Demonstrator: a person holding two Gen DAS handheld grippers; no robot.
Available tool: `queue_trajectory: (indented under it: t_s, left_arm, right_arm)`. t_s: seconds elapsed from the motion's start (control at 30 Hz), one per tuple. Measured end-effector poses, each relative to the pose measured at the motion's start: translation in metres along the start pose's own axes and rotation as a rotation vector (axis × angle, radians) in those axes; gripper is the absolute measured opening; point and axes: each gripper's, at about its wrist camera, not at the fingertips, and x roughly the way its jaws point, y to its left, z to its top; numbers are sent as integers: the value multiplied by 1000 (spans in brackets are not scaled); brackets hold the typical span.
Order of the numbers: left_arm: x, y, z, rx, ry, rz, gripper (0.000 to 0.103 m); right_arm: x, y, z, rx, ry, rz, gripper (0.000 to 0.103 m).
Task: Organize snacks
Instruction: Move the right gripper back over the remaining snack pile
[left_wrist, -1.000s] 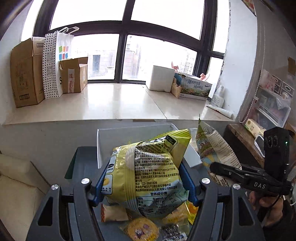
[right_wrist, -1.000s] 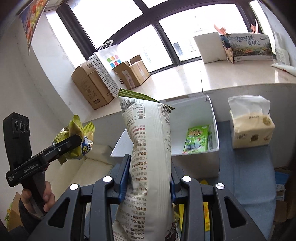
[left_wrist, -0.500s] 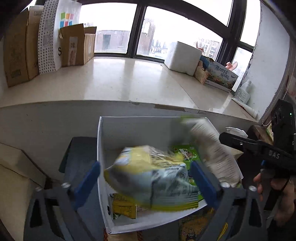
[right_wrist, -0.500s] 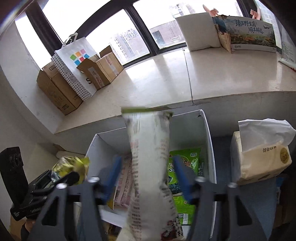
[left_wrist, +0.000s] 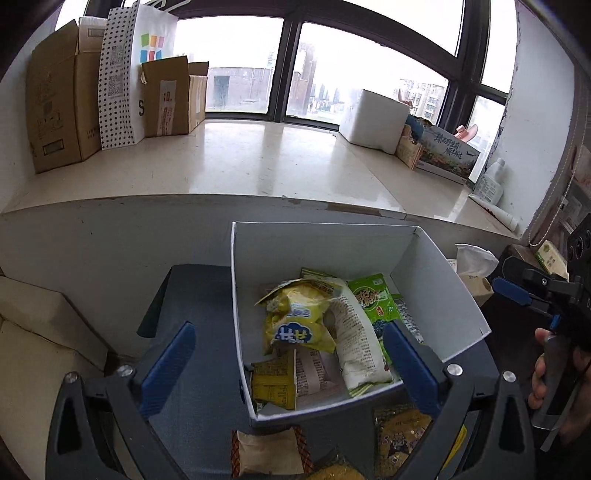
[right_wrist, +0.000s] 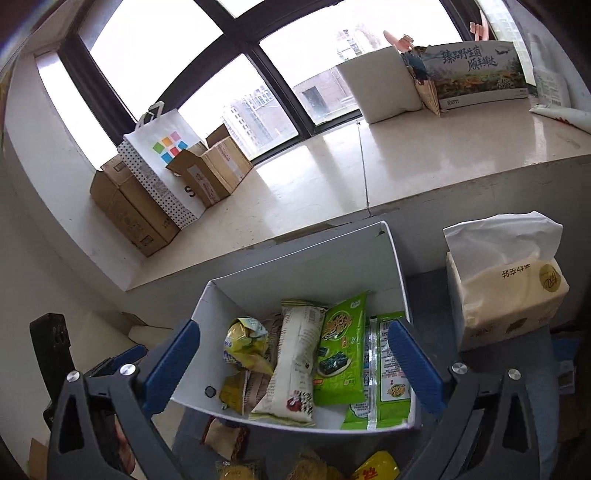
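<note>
A white open box (left_wrist: 325, 240) stands on the dark table, holding several snack packs. A yellow bag (left_wrist: 295, 325) and a long white bag (left_wrist: 354, 339) lie loose inside it, next to a green seaweed pack (left_wrist: 369, 299). My left gripper (left_wrist: 288, 328) hovers over the box's near edge, open wide and empty. My right gripper (right_wrist: 293, 326) also hangs over the box (right_wrist: 399, 266), its jaws still opening and gripping nothing. Below it lie the white bag (right_wrist: 295, 362), the yellow bag (right_wrist: 247, 343) and green packs (right_wrist: 340, 354). The right gripper (left_wrist: 517, 291) also shows at the right edge of the left wrist view.
More loose snacks (left_wrist: 266, 454) lie on the table (left_wrist: 192, 295) in front of the box. A tissue pack (right_wrist: 506, 291) stands right of the box. The windowsill behind carries cardboard boxes (left_wrist: 55, 107), a paper bag (left_wrist: 129, 74) and a white foam block (left_wrist: 373, 118).
Both grippers opened and let go of their bags, which dropped into the white box. Both hands moved forward and lower, over the box.
</note>
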Motion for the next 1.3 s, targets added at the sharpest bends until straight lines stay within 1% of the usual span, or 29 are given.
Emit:
queue_trajectory:
  t_s: [0.1,0.13,0.2,0.27,0.33,0.43,0.5,0.57,0.63,0.7,0.8,0.9,1.0,1.07,1.17,1.27,1.3]
  left_arm:
    - [-36,-11,-16,30,-16,-7,103]
    - [-51,-16,-24,45,-32,-13,103]
    - [-80,-24,-44,72,-63,-44,103]
    - [-106,-32,-67,93,-84,-58,103]
    - [-127,-41,-92,97,-101,-79,103]
    - [-148,-52,-128,98,-113,-89,103]
    - [-154,-57,-148,74,-102,-118,103]
    - [-157,-59,-161,44,-75,-155,103]
    - [-160,-61,-172,31,-79,-161,103]
    - [-160,-63,-179,32,-67,-158,103]
    - [-157,-62,-185,33,-52,-145,103]
    - [-152,-57,-187,30,-40,-129,103]
    - [-147,-50,-190,12,-20,-138,103]
    - [-146,-47,-192,5,-16,-134,103]
    - [-142,-40,-192,-11,-6,-123,103]
    - [-140,-34,-192,-27,-5,-121,103]
    - [-139,-32,-192,-30,-4,-121,103]
  right_arm:
    - [-28,19,-25,-58,-10,46,103]
    - [-37,25,-35,-78,-7,62,103]
    - [-55,31,-61,-108,-3,78,103]
    - [-70,33,-88,-130,6,106,103]
    - [-83,31,-118,-131,29,104,103]
    - [-90,25,-165,-124,106,160,103]
    - [-90,22,-190,-104,147,143,103]
    - [-91,21,-208,-95,144,129,103]
    - [-90,20,-220,-89,144,121,103]
    - [-87,17,-225,-75,150,124,103]
    - [-81,15,-223,-59,160,141,103]
    - [-73,12,-215,-42,148,138,103]
    - [-57,6,-201,-2,161,151,103]
    - [-42,1,-190,22,193,168,103]
    - [-19,0,-174,12,235,149,103]
    - [5,-3,-164,11,293,107,103]
    - [11,-5,-162,15,303,113,103]
